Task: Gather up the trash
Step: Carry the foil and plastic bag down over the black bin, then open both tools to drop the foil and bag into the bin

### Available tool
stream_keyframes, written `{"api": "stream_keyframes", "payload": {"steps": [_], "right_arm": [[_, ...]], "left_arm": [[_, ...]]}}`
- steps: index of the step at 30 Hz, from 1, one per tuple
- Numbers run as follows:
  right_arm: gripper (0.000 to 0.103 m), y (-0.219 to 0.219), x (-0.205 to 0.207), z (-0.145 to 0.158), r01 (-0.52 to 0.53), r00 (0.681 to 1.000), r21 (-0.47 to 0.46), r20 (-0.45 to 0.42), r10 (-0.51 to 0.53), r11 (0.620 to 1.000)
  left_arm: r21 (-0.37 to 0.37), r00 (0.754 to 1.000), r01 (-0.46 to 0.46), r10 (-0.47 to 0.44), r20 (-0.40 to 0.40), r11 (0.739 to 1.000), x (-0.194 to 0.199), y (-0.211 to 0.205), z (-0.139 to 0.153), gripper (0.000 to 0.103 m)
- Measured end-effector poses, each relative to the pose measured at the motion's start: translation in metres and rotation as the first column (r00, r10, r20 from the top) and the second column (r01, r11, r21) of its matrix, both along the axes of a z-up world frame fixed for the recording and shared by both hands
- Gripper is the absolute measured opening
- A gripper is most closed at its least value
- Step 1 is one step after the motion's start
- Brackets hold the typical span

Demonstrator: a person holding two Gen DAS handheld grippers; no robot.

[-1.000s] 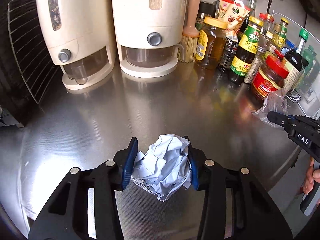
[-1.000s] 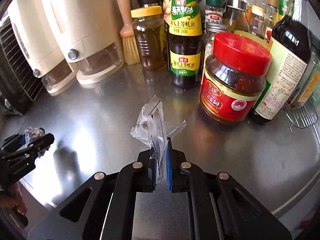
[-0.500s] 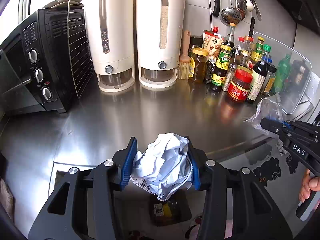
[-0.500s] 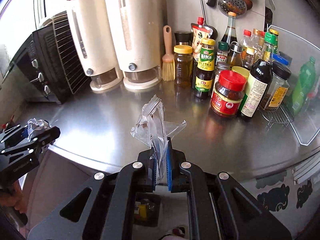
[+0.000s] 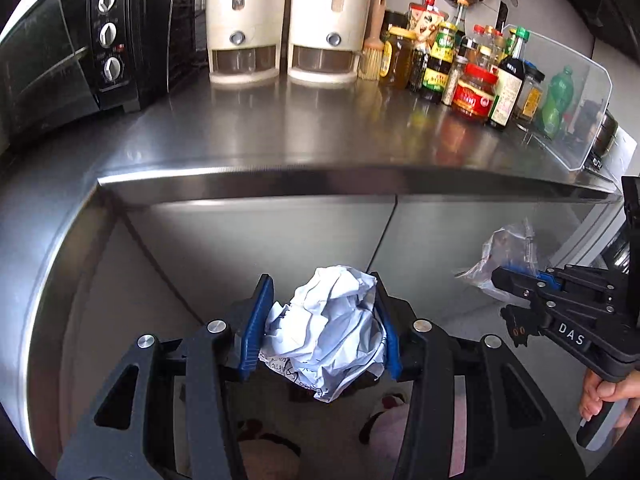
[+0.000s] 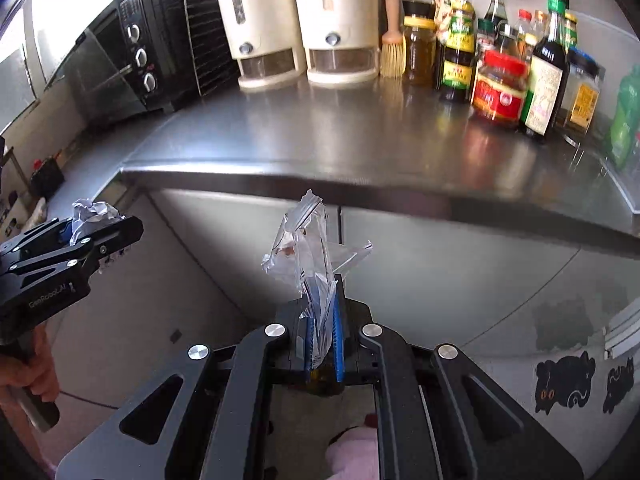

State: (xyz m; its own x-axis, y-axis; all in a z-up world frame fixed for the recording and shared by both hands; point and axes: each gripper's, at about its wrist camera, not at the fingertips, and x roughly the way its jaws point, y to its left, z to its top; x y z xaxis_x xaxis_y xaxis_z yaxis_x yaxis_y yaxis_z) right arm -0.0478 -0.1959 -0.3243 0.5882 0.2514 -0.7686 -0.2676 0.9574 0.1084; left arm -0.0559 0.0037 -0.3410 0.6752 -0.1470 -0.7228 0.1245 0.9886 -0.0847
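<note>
A crumpled ball of white paper [image 5: 328, 320] sits between the blue pads of my left gripper [image 5: 325, 326], which is shut on it. It is held in front of the steel cabinet, below the counter edge. The same paper ball [image 6: 93, 216] and left gripper [image 6: 100, 236] show at the left of the right wrist view. My right gripper [image 6: 322, 320] is shut on a clear crumpled plastic bag [image 6: 308, 248], which sticks up from its pads. In the left wrist view that plastic bag [image 5: 506, 256] hangs at the right, in the right gripper [image 5: 516, 280].
The steel counter [image 5: 320, 140] carries a black toaster oven [image 5: 92, 40], two cream dispensers [image 5: 280, 20], a brush [image 5: 370, 52] and several sauce bottles and jars [image 5: 472, 76]. Cabinet doors [image 6: 440, 272] fill the view below. A hand [image 5: 608, 396] grips the right handle.
Both grippers have drawn back from over the counter and dropped below its front edge, each still holding its piece of trash. The cabinet front now fills the lower views.
</note>
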Motion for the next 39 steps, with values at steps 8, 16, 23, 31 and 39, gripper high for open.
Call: {"api": "stream_keyframes", "payload": {"steps": [8, 16, 23, 31, 39], "right_arm": [[0.009, 0.013, -0.009, -0.112, 0.002, 0.984, 0.005, -0.18, -0.001, 1.0], [0.009, 0.02, -0.002, -0.195, 0.03, 0.96, 0.02, -0.281, -0.024, 0.999], [0.009, 0.018, 0.015, -0.247, 0.065, 0.939, 0.018, -0.34, -0.055, 0.998], [0.009, 0.024, 0.034, -0.299, 0.099, 0.909, 0.05, -0.411, -0.07, 0.994], [0.01, 0.031, 0.068, -0.337, 0.133, 0.858, 0.087, -0.509, -0.071, 0.987]], "left_arm": [[0.009, 0.991, 0.017, -0.015, -0.136, 1.0, 0.005, -0.003, -0.111, 0.045], [0.002, 0.96, -0.003, 0.004, -0.282, 1.0, 0.02, -0.002, -0.211, 0.045], [0.019, 0.936, 0.003, 0.004, -0.351, 1.0, 0.041, -0.007, -0.268, 0.045], [0.032, 0.912, 0.021, -0.006, -0.41, 0.999, 0.06, -0.016, -0.314, 0.045], [0.027, 0.881, 0.018, -0.004, -0.473, 0.999, 0.084, -0.017, -0.346, 0.046]]}}
